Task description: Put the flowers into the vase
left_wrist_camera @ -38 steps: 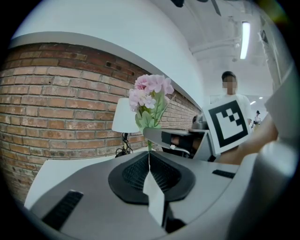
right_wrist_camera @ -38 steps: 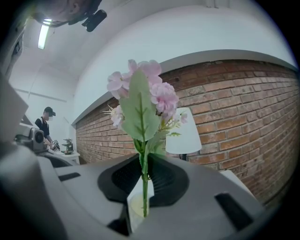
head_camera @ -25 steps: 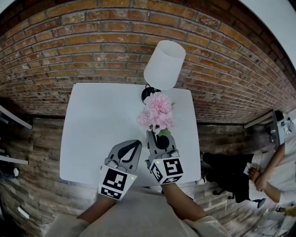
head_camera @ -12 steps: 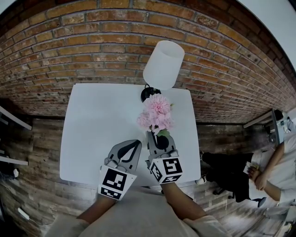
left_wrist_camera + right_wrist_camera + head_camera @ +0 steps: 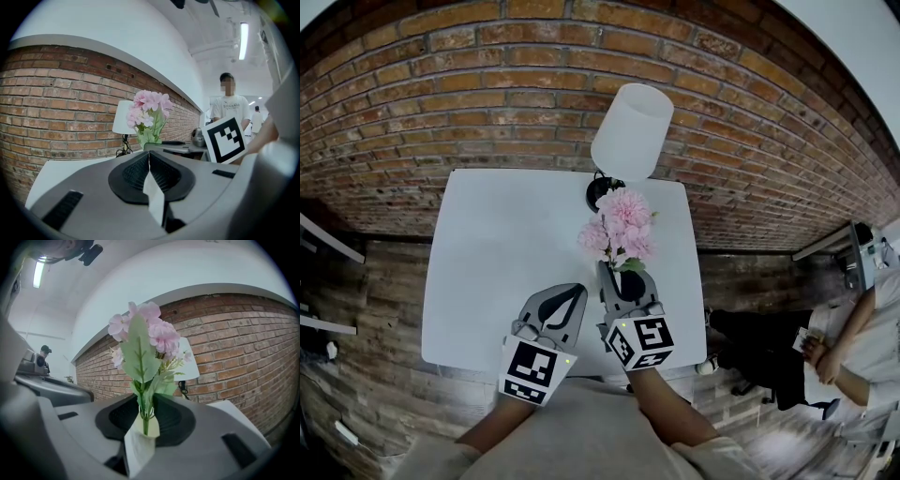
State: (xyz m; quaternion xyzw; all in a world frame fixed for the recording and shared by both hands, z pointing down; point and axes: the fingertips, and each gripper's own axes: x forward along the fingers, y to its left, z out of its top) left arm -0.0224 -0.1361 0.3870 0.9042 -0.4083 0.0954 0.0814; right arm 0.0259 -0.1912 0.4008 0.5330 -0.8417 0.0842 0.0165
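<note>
A bunch of pink flowers (image 5: 622, 225) with green leaves stands upright at the tip of my right gripper (image 5: 623, 274), near the white table's (image 5: 497, 244) front right. In the right gripper view the stems (image 5: 145, 416) rise between the two dark pads (image 5: 123, 414). The jaws are opening, and a pale gap shows on both sides of the stems. I cannot make out a vase; the right gripper hides the stems' lower ends. My left gripper (image 5: 574, 292) rests beside it on the left, shut and empty, its pads (image 5: 136, 171) meeting in a thin line.
A lamp with a white shade (image 5: 633, 131) and black base (image 5: 600, 190) stands at the table's back edge, just behind the flowers. A brick wall (image 5: 487, 103) runs behind the table. A person (image 5: 862, 309) is on the right.
The right gripper's jaws have spread a little around the stems, and its marker cube has tipped slightly. The flowers have shifted a touch to the right. The left gripper has kept still.
</note>
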